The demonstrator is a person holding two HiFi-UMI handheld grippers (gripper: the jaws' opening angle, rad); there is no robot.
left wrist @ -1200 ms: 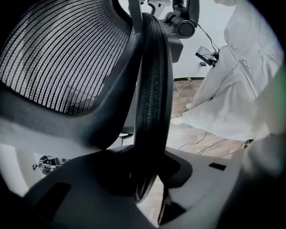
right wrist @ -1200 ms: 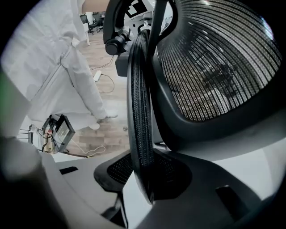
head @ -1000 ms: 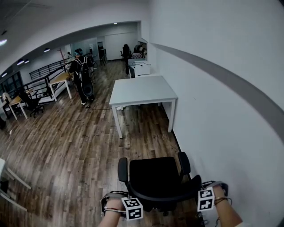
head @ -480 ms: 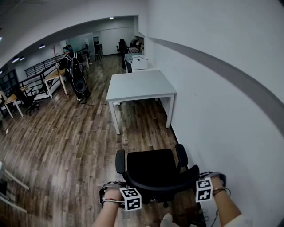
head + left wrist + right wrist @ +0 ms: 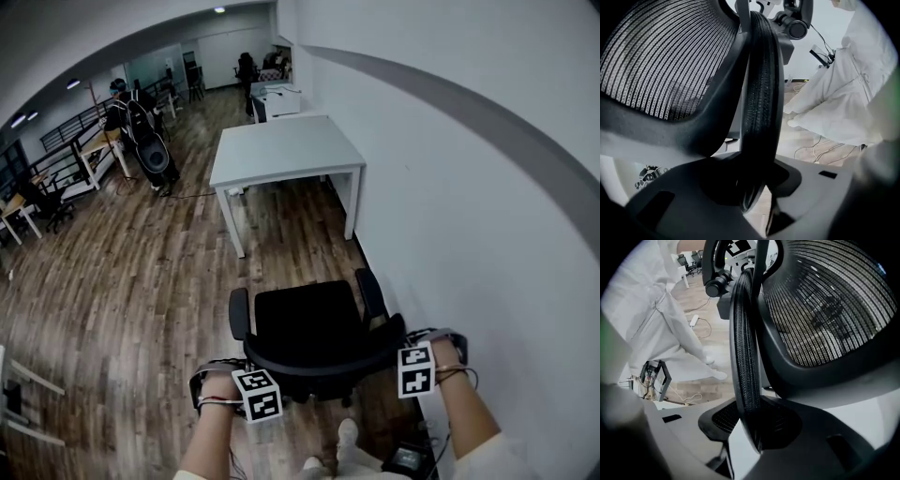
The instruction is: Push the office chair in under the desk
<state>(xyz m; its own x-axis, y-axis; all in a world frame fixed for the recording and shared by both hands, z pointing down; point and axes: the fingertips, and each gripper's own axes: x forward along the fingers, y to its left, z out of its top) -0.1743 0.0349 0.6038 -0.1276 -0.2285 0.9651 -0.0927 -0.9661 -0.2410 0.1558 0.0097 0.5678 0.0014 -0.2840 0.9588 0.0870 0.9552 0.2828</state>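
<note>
A black office chair (image 5: 307, 330) with a mesh backrest stands on the wood floor, its seat facing a white desk (image 5: 281, 150) a few steps ahead by the wall. My left gripper (image 5: 242, 382) grips the backrest's left rim, and my right gripper (image 5: 405, 354) grips its right rim. In the left gripper view the ribbed backrest edge (image 5: 759, 117) runs down between the jaws of the left gripper (image 5: 751, 187), which are shut on it. In the right gripper view the same kind of edge (image 5: 744, 362) sits clamped in the right gripper (image 5: 757, 430).
A white wall (image 5: 459, 197) runs close along the right side. A person with a backpack (image 5: 139, 131) stands far off at the left among other desks and chairs. Cables and a dark box (image 5: 405, 459) lie on the floor by my feet. Another desk's legs (image 5: 17, 380) show at the left edge.
The chair and both grippers have rolled forward over the floor, and the white desk now lies nearer. Both grips on the backrest are unchanged.
</note>
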